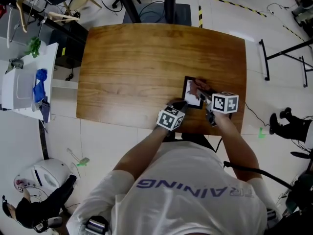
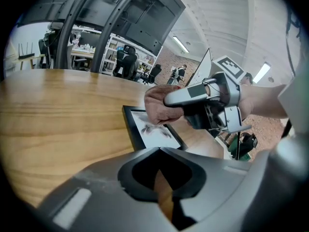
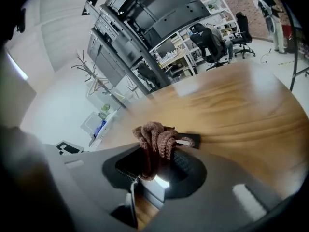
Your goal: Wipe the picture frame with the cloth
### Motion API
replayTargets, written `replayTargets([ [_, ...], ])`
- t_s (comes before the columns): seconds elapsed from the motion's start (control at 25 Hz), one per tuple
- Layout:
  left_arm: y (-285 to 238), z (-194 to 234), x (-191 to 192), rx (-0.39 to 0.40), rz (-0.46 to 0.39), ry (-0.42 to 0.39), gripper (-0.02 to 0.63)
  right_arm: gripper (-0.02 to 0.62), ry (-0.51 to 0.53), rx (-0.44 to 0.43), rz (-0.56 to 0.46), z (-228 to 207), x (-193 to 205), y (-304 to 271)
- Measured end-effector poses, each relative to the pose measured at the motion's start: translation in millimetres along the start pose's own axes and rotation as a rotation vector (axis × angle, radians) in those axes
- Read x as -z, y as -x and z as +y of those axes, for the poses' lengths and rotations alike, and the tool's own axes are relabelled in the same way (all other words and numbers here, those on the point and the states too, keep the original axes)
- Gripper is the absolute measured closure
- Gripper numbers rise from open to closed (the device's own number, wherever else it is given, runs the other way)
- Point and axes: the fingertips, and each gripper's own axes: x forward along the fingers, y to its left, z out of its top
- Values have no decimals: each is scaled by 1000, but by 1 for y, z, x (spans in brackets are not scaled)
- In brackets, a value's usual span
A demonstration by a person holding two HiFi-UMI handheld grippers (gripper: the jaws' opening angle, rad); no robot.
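The black rectangular picture frame [image 1: 191, 93] with a pale print inside lies flat on the brown wooden surface [image 1: 137, 67], close to the edge nearest the person and toward their right; in the left gripper view the frame [image 2: 150, 132] lies just ahead of that gripper's jaws, its near edge hidden behind the grey gripper body. The brown knitted cloth [image 3: 155, 139] is bunched up and clamped between the jaws of the right gripper [image 3: 154, 170]; in the head view the cloth [image 1: 199, 87] sits on the upper right part of the frame, with the right gripper [image 1: 205, 97] reaching over the frame from the right; whether the cloth actually presses on the glass I cannot tell. The left gripper [image 1: 179, 105] rests at the frame's lower left corner; its jaws are drawn together with only a thin slit between them showing wood, and nothing is held there [image 2: 161, 187].
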Motion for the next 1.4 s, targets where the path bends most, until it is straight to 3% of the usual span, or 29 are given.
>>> replayTargets([
  [0.2,0,-2,0,6,3,6,600,476,20,-16,69,28,22,-28],
  [0.4,-1,-2,-1,4,2,3,600,476,-85,-53,76,31,30,-39],
  [0.8,1,0,0,-6,-2,-7,600,476,-76,37,62,-5,32,-5],
  [1.04,1,-1,1,-5,-1,-7,600,476,-181,48,-10,-27,34,26],
  [1.4,1,1,2,-1,1,-1,600,476,-171,71,-27,-43,41,43],
])
